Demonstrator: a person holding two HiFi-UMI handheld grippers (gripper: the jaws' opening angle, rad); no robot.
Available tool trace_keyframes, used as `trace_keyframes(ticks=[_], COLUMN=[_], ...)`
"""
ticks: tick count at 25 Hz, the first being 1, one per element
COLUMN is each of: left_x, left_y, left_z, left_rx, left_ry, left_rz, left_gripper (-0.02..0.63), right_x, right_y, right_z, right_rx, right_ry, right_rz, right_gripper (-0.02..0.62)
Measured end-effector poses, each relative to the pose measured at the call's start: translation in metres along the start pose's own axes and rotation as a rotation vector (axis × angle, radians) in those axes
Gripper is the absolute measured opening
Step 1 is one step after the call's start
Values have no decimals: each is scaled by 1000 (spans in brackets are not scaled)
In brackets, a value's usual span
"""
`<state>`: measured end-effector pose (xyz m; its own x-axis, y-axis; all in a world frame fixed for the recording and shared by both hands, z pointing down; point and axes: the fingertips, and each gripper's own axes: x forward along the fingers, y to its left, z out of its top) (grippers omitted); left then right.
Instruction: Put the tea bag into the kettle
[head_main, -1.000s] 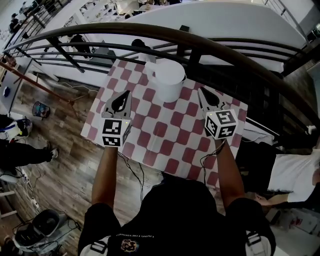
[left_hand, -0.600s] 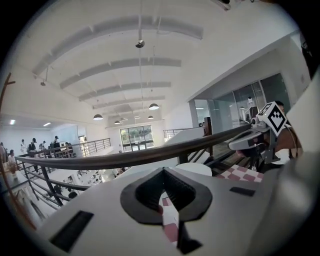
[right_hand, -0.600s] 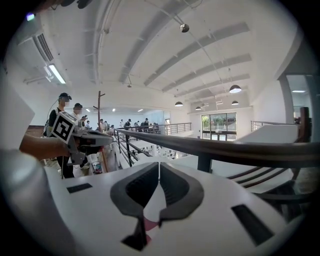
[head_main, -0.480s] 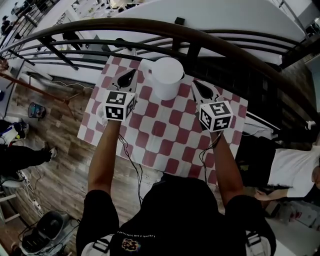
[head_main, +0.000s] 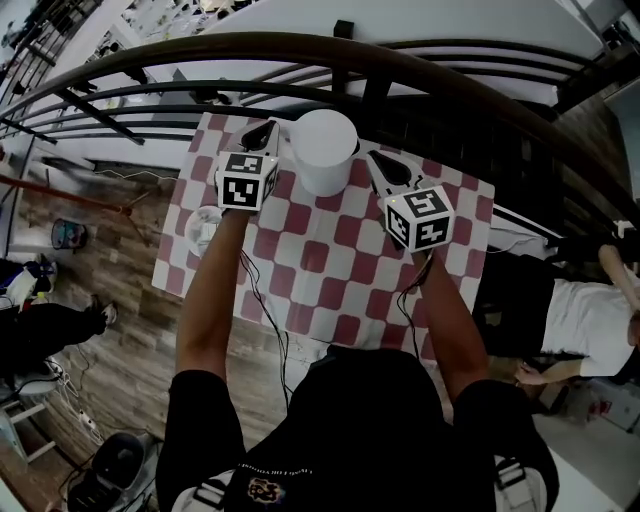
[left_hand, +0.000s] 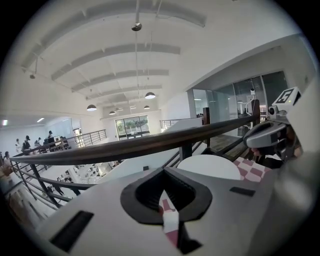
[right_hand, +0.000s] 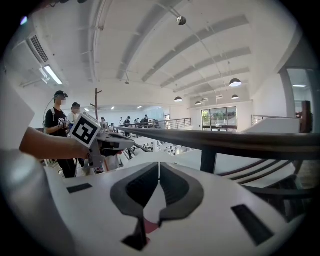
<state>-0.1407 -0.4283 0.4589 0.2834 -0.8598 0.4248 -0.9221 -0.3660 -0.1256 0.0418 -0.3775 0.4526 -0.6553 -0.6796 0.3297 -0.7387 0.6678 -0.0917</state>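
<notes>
Dark-padded fingers of your left gripper (left_hand: 163, 170) are pressed together and empty; those of your right gripper (right_hand: 159, 165) are too. Both pairs point toward the far edge of the surface (head_main: 330, 270) and flank the kettle (head_main: 323, 150), just beside it on either side. No tea bag shows. A white thing (head_main: 206, 226) by the left edge, behind your left fingers, may hold it, but its long axis is too small to tell. Your left gripper is nearer, and nothing lies between. A railing (head_main: 300, 42) runs beyond the far edge.
</notes>
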Motion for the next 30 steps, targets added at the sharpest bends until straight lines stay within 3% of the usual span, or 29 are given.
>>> trace_keyframes(ticks=[14, 23, 30], left_x=[36, 35, 37], left_y=[20, 20, 21], left_z=[-13, -14, -14], left_rx=[-9, -46, -64], left_ry=[90, 84, 74], left_rz=[-5, -15, -7], left_gripper=[6, 5, 3], right_x=[21, 27, 31], right_y=[-5, -8, -7], right_z=[-8, -4, -7], right_rx=[65, 119, 219], right_ry=[26, 11, 11], right_rz=[26, 10, 24], right_gripper=[20, 49, 95])
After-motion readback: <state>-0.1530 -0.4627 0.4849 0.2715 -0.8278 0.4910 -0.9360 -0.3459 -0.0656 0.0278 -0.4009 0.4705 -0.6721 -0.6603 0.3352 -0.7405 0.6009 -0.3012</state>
